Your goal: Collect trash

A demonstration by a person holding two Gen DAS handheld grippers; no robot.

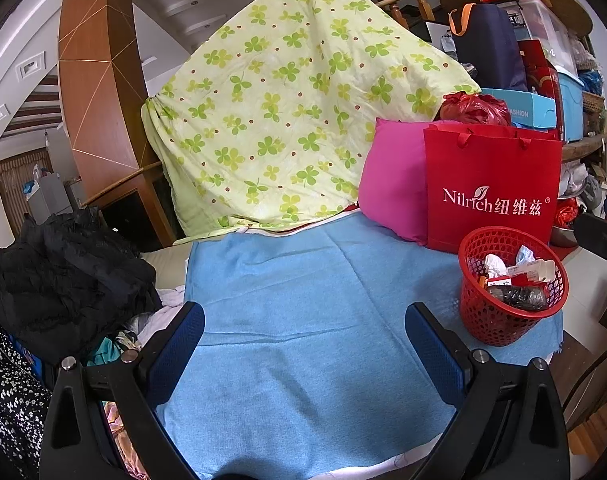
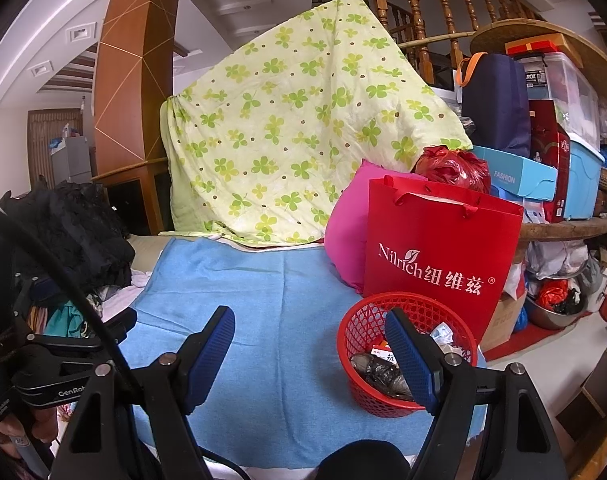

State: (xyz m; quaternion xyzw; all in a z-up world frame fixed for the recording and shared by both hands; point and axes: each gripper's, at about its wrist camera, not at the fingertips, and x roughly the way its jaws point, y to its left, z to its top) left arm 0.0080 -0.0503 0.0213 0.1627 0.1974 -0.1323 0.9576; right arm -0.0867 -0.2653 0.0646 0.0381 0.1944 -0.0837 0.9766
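A red mesh basket [image 1: 511,292] stands on the right side of a blue cloth [image 1: 303,320]. It holds trash: crumpled tissue, a red and white packet, small boxes and a dark crumpled wrapper. My left gripper [image 1: 303,312] is open and empty above the bare cloth, left of the basket. In the right wrist view the basket [image 2: 363,328] sits right behind my right finger. My right gripper [image 2: 309,320] is open and empty, left of the basket's rim. The left gripper's body shows at the far left of the right wrist view [image 2: 63,376].
A red Nilrich paper bag [image 1: 491,188] and a pink cushion [image 1: 391,184] stand behind the basket. A green clover quilt [image 1: 287,100] hangs at the back. Black clothes [image 1: 63,276] are piled on the left. Shelves with boxes [image 1: 543,80] are at the right.
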